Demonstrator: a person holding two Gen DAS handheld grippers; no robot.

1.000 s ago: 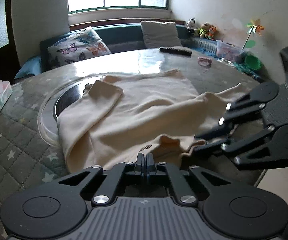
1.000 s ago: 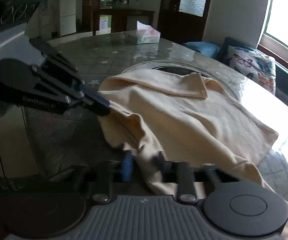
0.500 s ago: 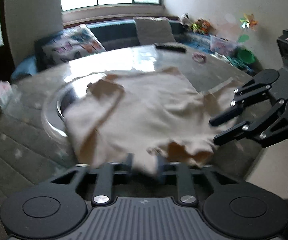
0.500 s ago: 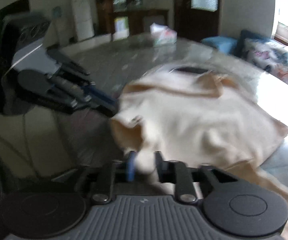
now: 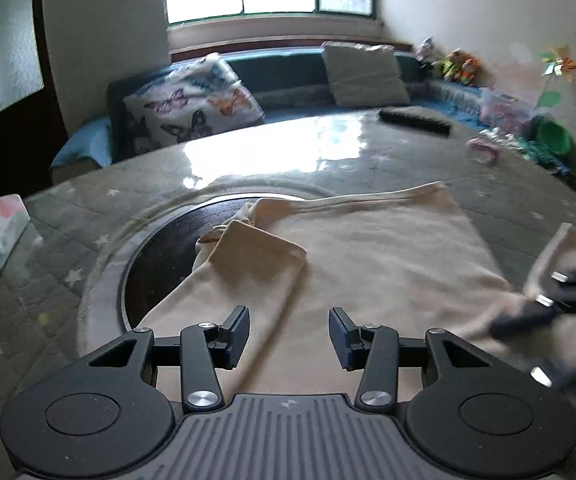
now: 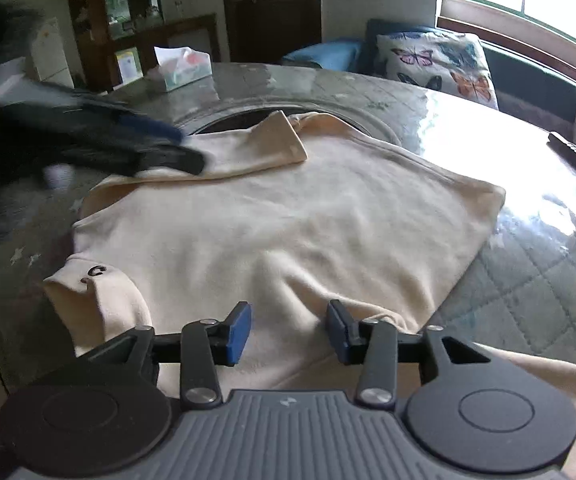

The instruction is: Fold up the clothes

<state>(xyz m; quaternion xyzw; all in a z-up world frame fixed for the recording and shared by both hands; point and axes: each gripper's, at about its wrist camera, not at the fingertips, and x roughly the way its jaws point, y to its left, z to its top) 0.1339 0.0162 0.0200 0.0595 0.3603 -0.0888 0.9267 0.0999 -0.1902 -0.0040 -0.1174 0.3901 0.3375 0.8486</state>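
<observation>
my left gripper (image 5: 288, 336) is apart, nothing pinched. right gripper (image 6: 288, 332) is opening w/ cloth under the gap, not clamped. cream shirt (image 6: 288, 216) lies spread on the round table (image 6: 528, 264), one sleeve folded over.

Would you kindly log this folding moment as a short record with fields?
garment: cream top spread on the table
sleeve: one sleeve folded across the body
left gripper: open, over the cloth, nothing pinched
right gripper: jaws opening, cloth beneath, not pinched
also on table: tissue box, remote
</observation>
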